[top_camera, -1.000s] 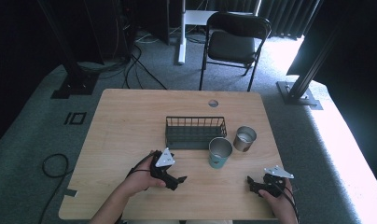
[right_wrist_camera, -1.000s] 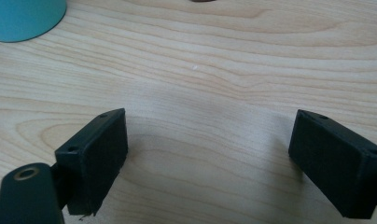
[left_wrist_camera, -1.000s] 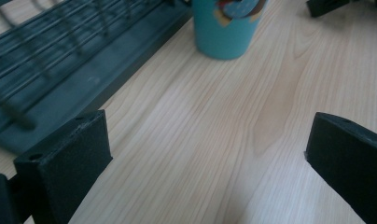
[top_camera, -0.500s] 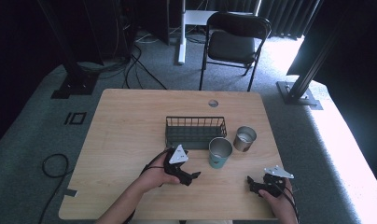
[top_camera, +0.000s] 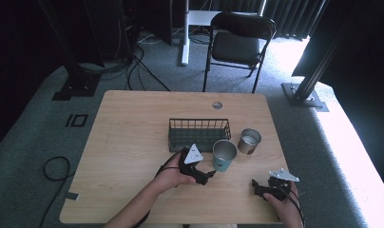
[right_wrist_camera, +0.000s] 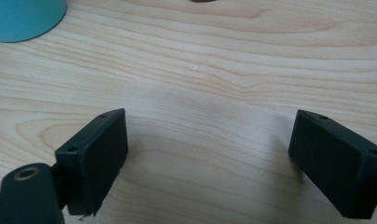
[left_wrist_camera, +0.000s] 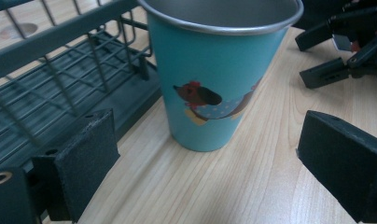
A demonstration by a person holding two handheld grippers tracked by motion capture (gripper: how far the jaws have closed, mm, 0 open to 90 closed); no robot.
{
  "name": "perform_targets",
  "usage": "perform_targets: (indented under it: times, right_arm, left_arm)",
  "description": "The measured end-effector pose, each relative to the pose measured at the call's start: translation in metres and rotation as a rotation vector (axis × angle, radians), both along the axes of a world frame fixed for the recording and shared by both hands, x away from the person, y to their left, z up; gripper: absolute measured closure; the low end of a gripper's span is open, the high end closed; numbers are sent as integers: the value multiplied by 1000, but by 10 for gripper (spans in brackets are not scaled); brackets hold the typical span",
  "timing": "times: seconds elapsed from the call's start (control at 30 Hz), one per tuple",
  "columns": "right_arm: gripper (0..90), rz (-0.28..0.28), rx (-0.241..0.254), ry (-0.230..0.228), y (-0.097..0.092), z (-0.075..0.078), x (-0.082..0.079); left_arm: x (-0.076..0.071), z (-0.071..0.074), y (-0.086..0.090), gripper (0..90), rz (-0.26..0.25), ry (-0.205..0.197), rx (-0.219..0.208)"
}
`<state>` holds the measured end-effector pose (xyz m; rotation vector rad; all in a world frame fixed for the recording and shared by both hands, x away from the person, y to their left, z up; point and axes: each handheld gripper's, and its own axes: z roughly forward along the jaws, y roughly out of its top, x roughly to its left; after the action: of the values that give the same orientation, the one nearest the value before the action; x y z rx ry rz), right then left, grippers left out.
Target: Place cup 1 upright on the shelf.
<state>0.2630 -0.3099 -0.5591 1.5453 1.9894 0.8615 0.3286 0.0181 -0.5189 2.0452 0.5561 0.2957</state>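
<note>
Since the earlier frame the left gripper had slid right across the table toward the teal cup, its jaws narrowing partway on the way but gripping nothing. The cup stood upright just ahead of its spread jaws, untouched, the rack beside it. The forearm reached in low, jaws level. The right gripper rested released near the table's front edge.

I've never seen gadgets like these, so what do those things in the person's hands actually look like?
Each hand holds a black tool. The left tool and the right tool each carry a pale grey three-cornered plate on top, and a thin black cable trails from each along the forearm. Up close, the tips are two blocky black pads with small screw holes. No sleeves reach the wrists.
</note>
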Motion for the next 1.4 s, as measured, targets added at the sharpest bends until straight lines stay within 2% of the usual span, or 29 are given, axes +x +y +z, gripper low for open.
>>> perform_targets:
  times: [0.43,0.57,0.8,0.9,1.0,1.13,1.2,1.3,1.4]
  right_arm:
    - [113,0,0,0,0,0,0]
    - [113,0,0,0,0,0,0]
    - [113,0,-1,0,0,0,0]
    - [113,0,-1,0,0,0,0]
    - [113,0,0,0,0,0,0]
    - [113,0,0,0,0,0,0]
    - [113,0,0,0,0,0,0]
    - [113,0,0,0,0,0,0]
    - [113,0,0,0,0,0,0]
  left_arm:
    - [9,-5,-28,55,8,-4,-24]
    - [11,-5,-37,55,46,-17,-56]
    - [13,-8,-47,55,78,-33,-80]
    - [12,-8,-51,56,81,-35,-96]
    - [13,-7,-56,56,107,-34,-119]
    - [14,-5,-59,64,124,-51,-116]
    - [15,-3,-62,70,131,-60,-128]
    - [14,-3,-65,110,130,-75,-106]
    - [15,-4,-67,129,133,-81,-108]
